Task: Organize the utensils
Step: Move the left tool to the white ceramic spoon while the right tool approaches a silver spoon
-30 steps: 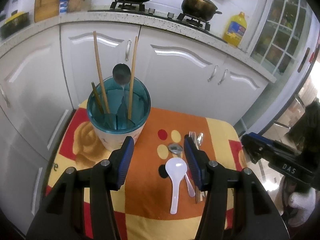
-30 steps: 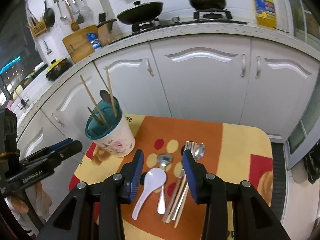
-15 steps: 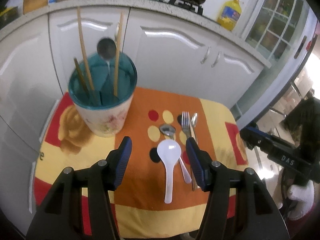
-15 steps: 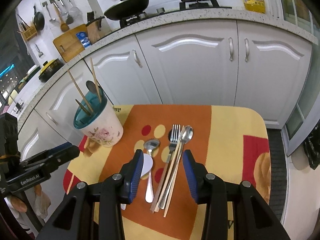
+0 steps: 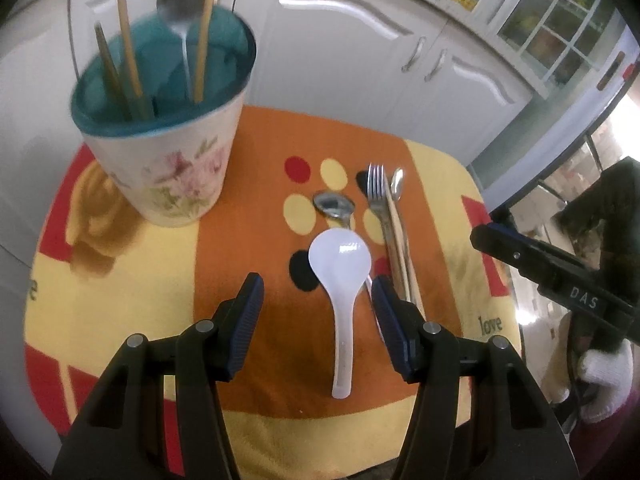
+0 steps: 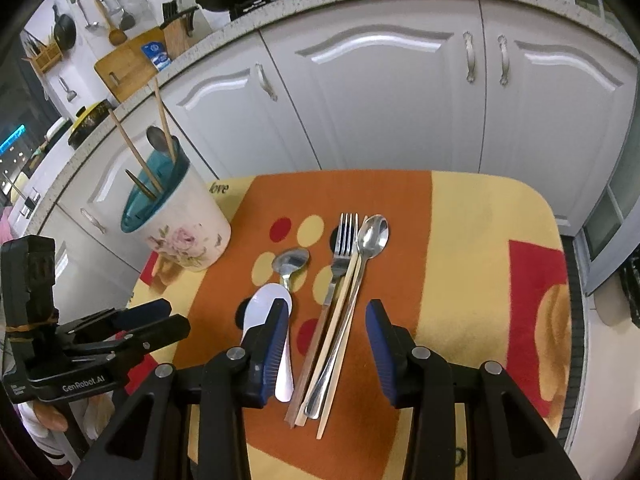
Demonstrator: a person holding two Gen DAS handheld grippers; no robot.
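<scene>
On the bench (image 6: 480, 208), the holder (image 6: 188, 236) sits at the far left corner. Left gripper (image 5: 318, 312), jaws wide and empty, hangs over the white spoon (image 5: 340, 268). Right gripper (image 6: 326, 328), jaws part open and empty, straddles the fork (image 6: 342, 252), chopsticks (image 6: 340, 320) and steel spoon (image 6: 370, 236) mid-bench

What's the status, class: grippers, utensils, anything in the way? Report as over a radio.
Left gripper open, empty, above white spoon. Right gripper open, empty, above fork, chopsticks, long spoon. Holder upright, path unobstructed.
</scene>
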